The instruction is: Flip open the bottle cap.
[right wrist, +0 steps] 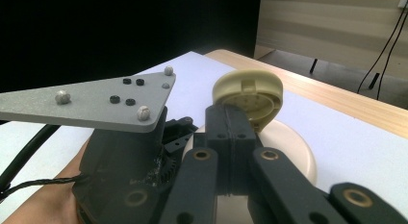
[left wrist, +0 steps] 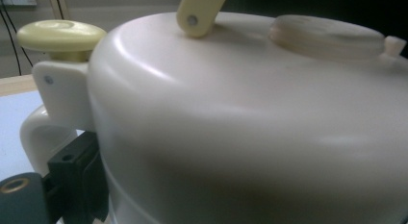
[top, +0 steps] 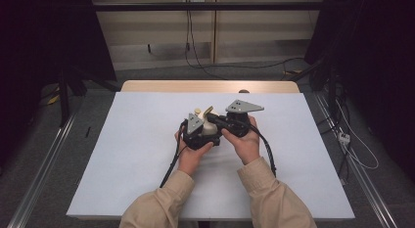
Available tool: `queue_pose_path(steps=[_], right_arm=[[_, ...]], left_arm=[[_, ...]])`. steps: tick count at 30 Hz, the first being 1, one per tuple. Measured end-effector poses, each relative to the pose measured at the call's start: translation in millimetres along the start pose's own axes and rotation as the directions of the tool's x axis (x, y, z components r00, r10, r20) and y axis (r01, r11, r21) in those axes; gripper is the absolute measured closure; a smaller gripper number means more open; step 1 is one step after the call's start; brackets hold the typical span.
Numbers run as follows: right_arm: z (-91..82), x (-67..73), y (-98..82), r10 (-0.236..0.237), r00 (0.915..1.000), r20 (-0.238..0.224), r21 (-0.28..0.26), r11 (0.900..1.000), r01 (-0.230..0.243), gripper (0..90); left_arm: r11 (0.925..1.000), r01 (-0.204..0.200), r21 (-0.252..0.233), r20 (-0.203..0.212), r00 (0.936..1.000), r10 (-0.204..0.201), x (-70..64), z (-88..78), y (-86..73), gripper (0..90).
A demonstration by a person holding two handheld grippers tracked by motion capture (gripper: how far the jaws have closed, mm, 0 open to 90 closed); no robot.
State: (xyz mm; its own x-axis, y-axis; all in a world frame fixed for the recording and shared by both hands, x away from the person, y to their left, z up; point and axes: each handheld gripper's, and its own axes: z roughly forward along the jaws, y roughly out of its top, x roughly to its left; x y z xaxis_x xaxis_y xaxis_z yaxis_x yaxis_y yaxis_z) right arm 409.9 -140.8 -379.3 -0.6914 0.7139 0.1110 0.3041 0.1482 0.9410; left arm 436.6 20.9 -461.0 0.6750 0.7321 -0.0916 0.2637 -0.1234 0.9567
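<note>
A cream toy pot (top: 211, 128) stands at the middle of the white table. In the left gripper view its domed body (left wrist: 250, 128) is very close, with a yellow knob (left wrist: 60, 35) above a white side handle (left wrist: 48, 113). My left gripper (top: 200, 135) holds the pot from the left; one black finger (left wrist: 72, 178) shows beside the handle. My right gripper (right wrist: 233, 125) comes in from the right above the pot and is shut on the edge of a round yellow lid (right wrist: 248, 94), which is tilted up. That lid (top: 208, 112) sits over the pot's top.
The white table sheet (top: 147, 154) spreads wide on all sides of the hands. A wooden table edge (top: 210, 86) runs along the back. The left gripper's grey plate (right wrist: 96, 101) lies close beside the right gripper's jaws. Cables trail toward the person.
</note>
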Motion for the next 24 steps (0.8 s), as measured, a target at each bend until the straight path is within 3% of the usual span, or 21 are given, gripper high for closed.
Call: queue_pose_path(steps=[24], right_arm=[[6.1, -3.4, 0.3, 0.004, 1.0000, 0.004, -0.002, 1.000, -0.004, 90.0]], left_arm=[[1.0000, -0.002, 0.002, -0.001, 1.0000, 0.002, 0.0, 0.1, 0.1, 5.8]])
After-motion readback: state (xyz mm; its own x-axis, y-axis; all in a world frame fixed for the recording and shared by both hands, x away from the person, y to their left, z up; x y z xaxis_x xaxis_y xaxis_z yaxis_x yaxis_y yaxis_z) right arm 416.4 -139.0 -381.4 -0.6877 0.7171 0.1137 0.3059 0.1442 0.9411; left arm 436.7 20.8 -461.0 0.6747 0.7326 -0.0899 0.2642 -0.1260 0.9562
